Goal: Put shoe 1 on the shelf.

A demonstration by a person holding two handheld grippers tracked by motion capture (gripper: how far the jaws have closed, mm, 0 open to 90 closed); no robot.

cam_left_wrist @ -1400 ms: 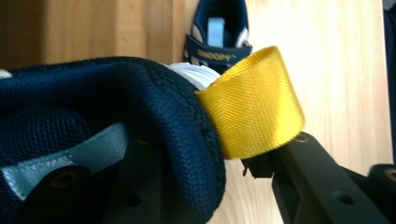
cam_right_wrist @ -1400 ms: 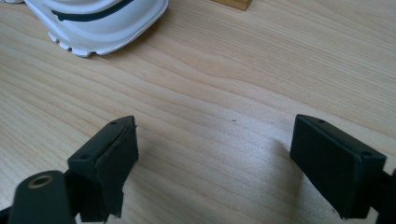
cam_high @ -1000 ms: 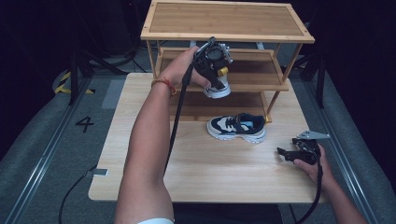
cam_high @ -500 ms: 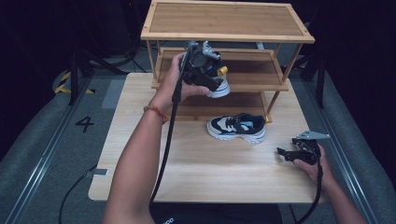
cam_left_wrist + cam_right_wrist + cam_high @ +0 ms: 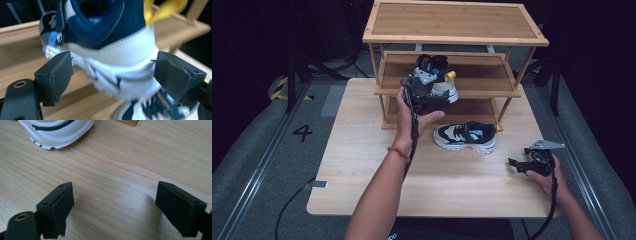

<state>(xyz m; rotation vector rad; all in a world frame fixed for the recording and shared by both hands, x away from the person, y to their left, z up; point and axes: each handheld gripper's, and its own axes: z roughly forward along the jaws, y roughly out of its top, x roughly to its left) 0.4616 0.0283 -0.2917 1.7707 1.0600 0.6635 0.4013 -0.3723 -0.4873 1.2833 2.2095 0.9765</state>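
Since the earlier frame the left hand-held gripper (image 5: 428,89) has come down with the shoe (image 5: 443,82) from in front of the rack (image 5: 447,75) onto the rack's middle shelf (image 5: 477,75), near that shelf's front edge and left of its middle, and its jaws have just been opening. In the left gripper view the shoe's (image 5: 110,50) white heel sits between the two pads (image 5: 58,75), which stand wide on either side of it with a gap at the left pad; whether the right pad touches the heel I cannot tell. The right hand-held gripper (image 5: 519,163) rests low near the counter's (image 5: 362,165) right edge, jaws wide with bare wood between them, as the right gripper view (image 5: 113,202) shows. There are two shoes: one on the middle shelf, and a second shoe (image 5: 466,136) on the counter just in front of the rack's bottom shelf, toe to the left. The rack has three shelves; its top shelf (image 5: 452,20) carries nothing. There are two hand-held grippers, one in each hand.
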